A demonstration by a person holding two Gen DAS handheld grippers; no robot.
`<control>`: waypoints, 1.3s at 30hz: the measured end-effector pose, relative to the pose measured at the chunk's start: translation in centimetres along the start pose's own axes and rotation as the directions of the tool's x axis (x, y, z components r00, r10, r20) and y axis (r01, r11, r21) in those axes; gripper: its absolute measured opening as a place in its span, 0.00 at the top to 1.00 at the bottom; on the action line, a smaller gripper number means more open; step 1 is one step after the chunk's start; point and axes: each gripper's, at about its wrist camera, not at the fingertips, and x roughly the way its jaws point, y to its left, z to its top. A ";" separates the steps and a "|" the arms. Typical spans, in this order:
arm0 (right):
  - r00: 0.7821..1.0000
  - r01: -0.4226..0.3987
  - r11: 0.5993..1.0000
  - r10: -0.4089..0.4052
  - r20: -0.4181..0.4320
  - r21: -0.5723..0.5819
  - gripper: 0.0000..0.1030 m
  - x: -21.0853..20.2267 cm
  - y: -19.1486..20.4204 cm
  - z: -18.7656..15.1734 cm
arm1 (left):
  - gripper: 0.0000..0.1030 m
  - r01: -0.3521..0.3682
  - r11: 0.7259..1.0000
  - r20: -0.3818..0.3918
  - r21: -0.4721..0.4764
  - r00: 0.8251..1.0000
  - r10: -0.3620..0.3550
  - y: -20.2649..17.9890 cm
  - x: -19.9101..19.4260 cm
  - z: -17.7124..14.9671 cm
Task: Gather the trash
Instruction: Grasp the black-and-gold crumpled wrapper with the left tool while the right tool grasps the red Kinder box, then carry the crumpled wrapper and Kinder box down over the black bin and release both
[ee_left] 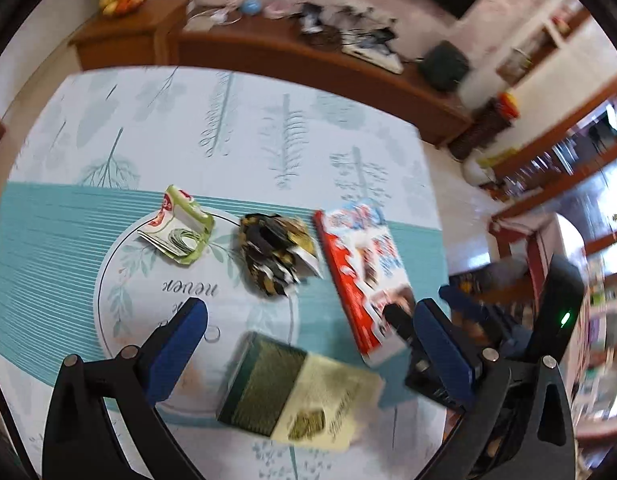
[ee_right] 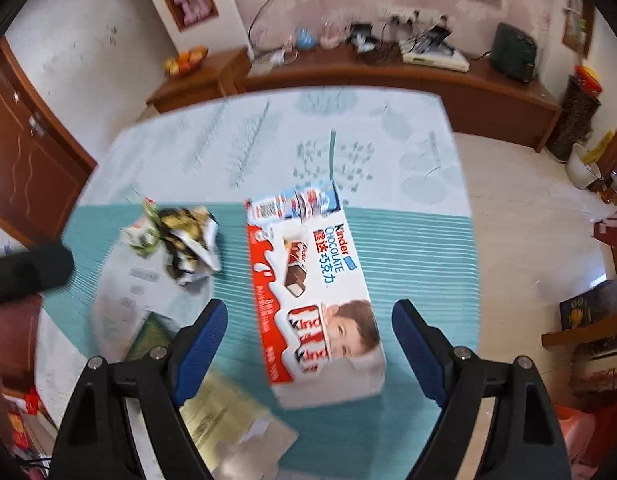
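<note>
Four bits of trash lie close together on the tabletop [ee_right: 408, 240], on a blue-green striped cloth, so they are easy to reach from above.

The left hand-held gripper [ee_left: 308, 344] hangs over the green and cream box [ee_left: 296, 392]. Its two blue fingers [ee_left: 176, 352] stand wide apart, one on each side of the box, and they do not touch it. I think they are set that wide so the box can fit between them. This box lies flat and a bit turned. It looks blurry, so I cannot read its words.

The right hand-held gripper [ee_right: 308, 344] hangs over the chocolate box [ee_right: 312, 292]. Its jaws are apart too, and nothing is clamped. The box lies between them, flat, with its long side pointing away. It is red and white, with a picture of chocolate bars on top, and its far end looks torn open.

Further off lie a black and gold crumpled wrapper [ee_left: 276, 256] and, beside it, a folded green and white packet [ee_left: 176, 228]. Both rest near a round white mat [ee_left: 120, 280].
</note>
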 end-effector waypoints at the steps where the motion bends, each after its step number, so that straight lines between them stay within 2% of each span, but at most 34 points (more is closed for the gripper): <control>1: 1.000 0.003 1.000 -0.004 -0.010 -0.012 0.18 0.6 0.2 0.0 | 0.01 -0.009 1.000 -0.005 -0.016 1.000 0.009 0.3 0.6 0.3; 9: 0.995 0.067 0.989 -0.076 -0.064 -0.129 0.17 4.4 1.4 -0.5 | 0.01 -0.083 0.995 -0.033 -0.051 0.996 0.082 1.4 3.8 1.5; 11: 0.994 0.089 0.983 -0.097 -0.044 -0.159 0.13 4.5 1.7 -0.6 | 0.01 -0.084 0.995 -0.040 -0.057 0.996 0.081 1.5 4.1 1.7; 13: 0.995 0.086 0.984 -0.093 -0.040 -0.157 0.13 4.6 1.5 -0.5 | 0.01 -0.089 0.995 -0.042 -0.055 0.995 0.086 1.4 4.4 1.7; 16: 0.994 0.101 0.984 -0.107 -0.032 -0.150 0.19 4.4 0.8 0.1 | 0.01 -0.095 0.994 -0.049 -0.047 0.994 0.093 0.9 5.0 1.9; 25: 0.999 0.029 0.999 -0.029 -0.031 -0.017 0.19 3.9 -2.7 1.0 | 0.01 -0.169 0.982 -0.090 -0.081 0.983 0.161 0.5 8.1 3.0; 30: 0.999 0.019 1.000 -0.020 -0.034 -0.017 0.19 4.0 -2.7 1.2 | 0.16 -0.170 0.976 -0.120 -0.137 0.981 0.154 0.9 9.8 3.5; 32: 0.999 0.004 1.000 -0.004 -0.036 -0.017 0.19 3.9 -2.6 1.2 | 0.31 -0.191 0.972 -0.131 -0.140 0.976 0.172 0.9 10.5 3.5; 33: 0.999 0.000 1.000 0.000 -0.036 -0.014 0.19 3.9 -2.6 1.1 | 0.35 -0.192 0.971 -0.139 -0.143 0.975 0.173 1.0 10.8 3.5; 39: 0.999 -0.042 0.998 0.043 -0.031 0.043 0.19 3.2 -2.9 0.5 | 0.48 -0.159 0.979 -0.095 -0.124 0.985 0.147 1.0 9.9 3.0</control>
